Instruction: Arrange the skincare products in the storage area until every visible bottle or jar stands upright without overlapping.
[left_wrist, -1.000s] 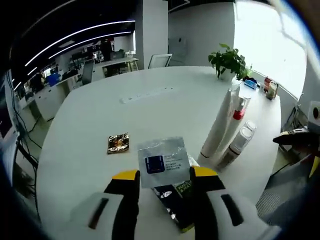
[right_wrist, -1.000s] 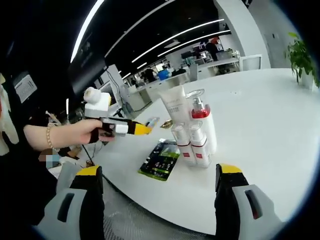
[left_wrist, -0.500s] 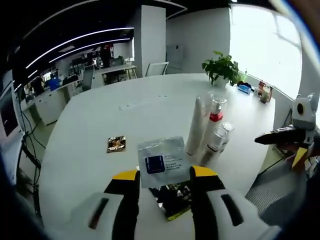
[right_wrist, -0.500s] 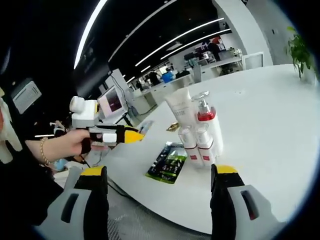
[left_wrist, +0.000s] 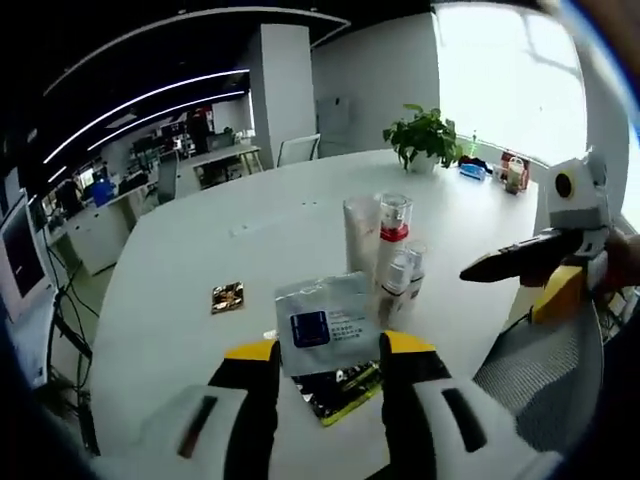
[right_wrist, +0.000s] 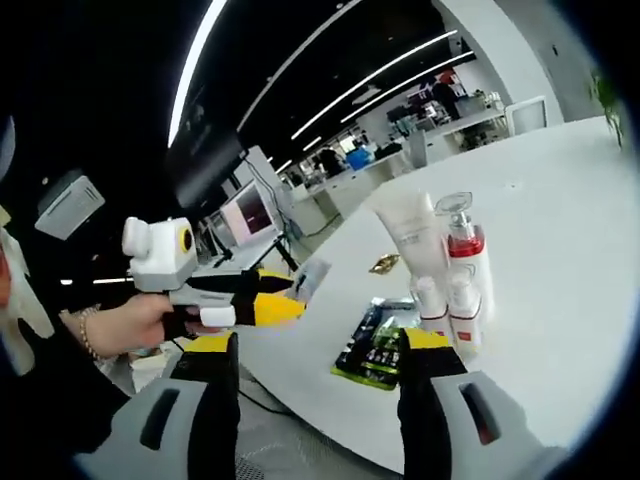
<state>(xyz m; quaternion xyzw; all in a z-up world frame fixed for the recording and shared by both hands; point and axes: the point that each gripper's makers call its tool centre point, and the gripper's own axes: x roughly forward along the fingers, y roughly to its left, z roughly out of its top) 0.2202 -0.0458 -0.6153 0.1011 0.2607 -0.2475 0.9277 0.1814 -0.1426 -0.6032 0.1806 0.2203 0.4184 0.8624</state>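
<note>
In the left gripper view, a small gold packet (left_wrist: 227, 297) lies flat on the white table (left_wrist: 180, 260), apart from the other items. The left gripper (left_wrist: 328, 352) is closed on a silver sachet (left_wrist: 322, 322) with a dark blue label, both yellow-tipped jaws pressed against the sachet's lower edge and holding it above the table. Below the sachet, a dark green-and-black packet (left_wrist: 340, 388) lies flat on the table. Just right of the sachet stands the bottle group: a white tube (left_wrist: 359, 232), a pump bottle (left_wrist: 392, 240) with a red collar, and two small bottles (left_wrist: 403, 285) in front, all upright and close together. A potted plant (left_wrist: 425, 135) stands at the far edge of the table. The right gripper (left_wrist: 520, 262) enters from the right. In the right gripper view, a hand (right_wrist: 135, 325) holds the left gripper with the sachet (right_wrist: 309, 280) at its tip, short of the table edge. The right gripper (right_wrist: 318, 345) has its jaws well apart and empty, touching nothing. The dark packet (right_wrist: 378, 345) lies between them in the picture, with the upright bottle group (right_wrist: 445, 275) just beyond it.
</note>
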